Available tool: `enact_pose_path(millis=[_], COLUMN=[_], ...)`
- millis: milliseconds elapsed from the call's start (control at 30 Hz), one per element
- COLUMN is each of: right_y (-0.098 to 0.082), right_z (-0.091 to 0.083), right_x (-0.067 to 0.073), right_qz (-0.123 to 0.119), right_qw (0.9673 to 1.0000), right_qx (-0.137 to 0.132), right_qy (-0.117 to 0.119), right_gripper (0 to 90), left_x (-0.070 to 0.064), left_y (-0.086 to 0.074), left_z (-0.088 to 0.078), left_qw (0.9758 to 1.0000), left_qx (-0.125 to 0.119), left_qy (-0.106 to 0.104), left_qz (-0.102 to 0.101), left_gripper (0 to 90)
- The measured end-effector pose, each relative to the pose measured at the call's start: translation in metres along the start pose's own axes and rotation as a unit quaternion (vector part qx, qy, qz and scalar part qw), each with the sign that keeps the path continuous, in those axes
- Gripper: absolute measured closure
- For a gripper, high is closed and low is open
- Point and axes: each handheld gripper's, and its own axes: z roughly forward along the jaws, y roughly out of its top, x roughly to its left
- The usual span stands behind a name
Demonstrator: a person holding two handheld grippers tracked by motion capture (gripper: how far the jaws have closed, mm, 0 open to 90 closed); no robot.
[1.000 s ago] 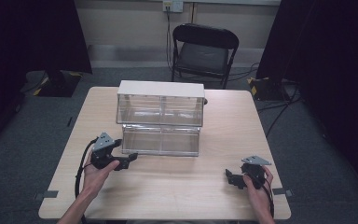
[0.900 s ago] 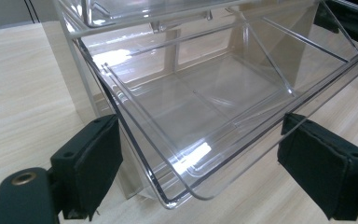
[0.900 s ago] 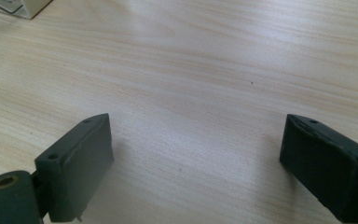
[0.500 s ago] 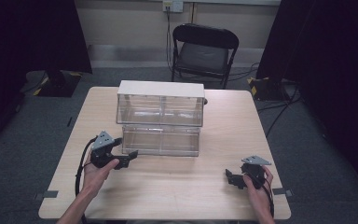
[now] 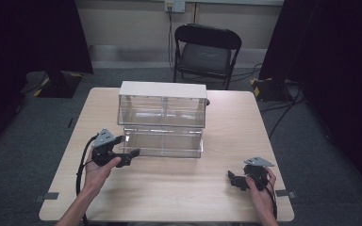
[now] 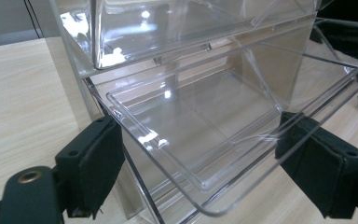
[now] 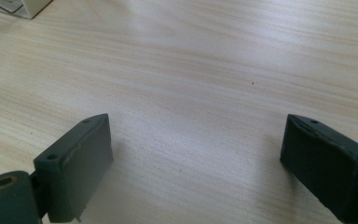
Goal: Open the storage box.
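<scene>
Clear acrylic drawer (image 6: 191, 140), likely stiff, slick, light, best pinched at its near lip between the left gripper (image 6: 214, 186)'s released fingers (image 6: 91, 163).

Pale wooden table (image 5: 169, 197), rounded corners, on grey carpet. At centre toward 12 o'clock, clear plastic drawer unit (image 5: 162, 120) with white top, standing directly on the wood, lower drawer (image 6: 200, 126) pulled partly out. Bare woodgrain toward 6 o'clock. Strips of tape (image 5: 46, 197) at 8 and 4 o'clock edges.
</scene>
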Motion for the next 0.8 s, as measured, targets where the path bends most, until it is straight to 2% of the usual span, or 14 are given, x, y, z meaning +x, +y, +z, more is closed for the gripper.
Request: enact_pose_path(millis=[167,233,333,533,633,800], right_y=[0.0002,0.0002,0.0002,0.0004,0.0004,0.0004], right_z=[0.0002,0.0002,0.0002,0.0005,0.0005,0.0005], right_x=[0.0001,0.0000,0.0000,0.0001,0.0002,0.0002], right_qz=[-0.001,-0.001,-0.001,-0.001,-0.001,-0.001], right_qw=[1.0000,1.0000,1.0000,1.0000,1.0000,1.0000], right_qx=[0.001,0.000,0.000,0.001,0.000,0.000], right_qy=[0.000,0.000,0.000,0.001,0.001,0.001], right_gripper=[8.0,8.0,7.9,7.6,7.6,7.6], left_x=[0.0013,0.0023,0.0028,0.0032,0.0040,0.0041], left_y=[0.0018,0.0029,0.0041,0.0047,0.0048,0.0049], left_z=[-0.0004,-0.0004,-0.0007,0.0001,0.0003,0.0007], left_qw=[1.0000,0.9999,1.0000,0.9999,1.0000,0.9999], left_qx=[-0.001,-0.007,-0.005,-0.005,-0.005,-0.007], left_qy=[-0.002,-0.007,-0.007,-0.006,-0.002,-0.002], left_qz=[-0.003,-0.011,-0.004,-0.012,-0.007,-0.011], left_gripper=[15.4,15.4,15.4,15.4,15.4,15.3])
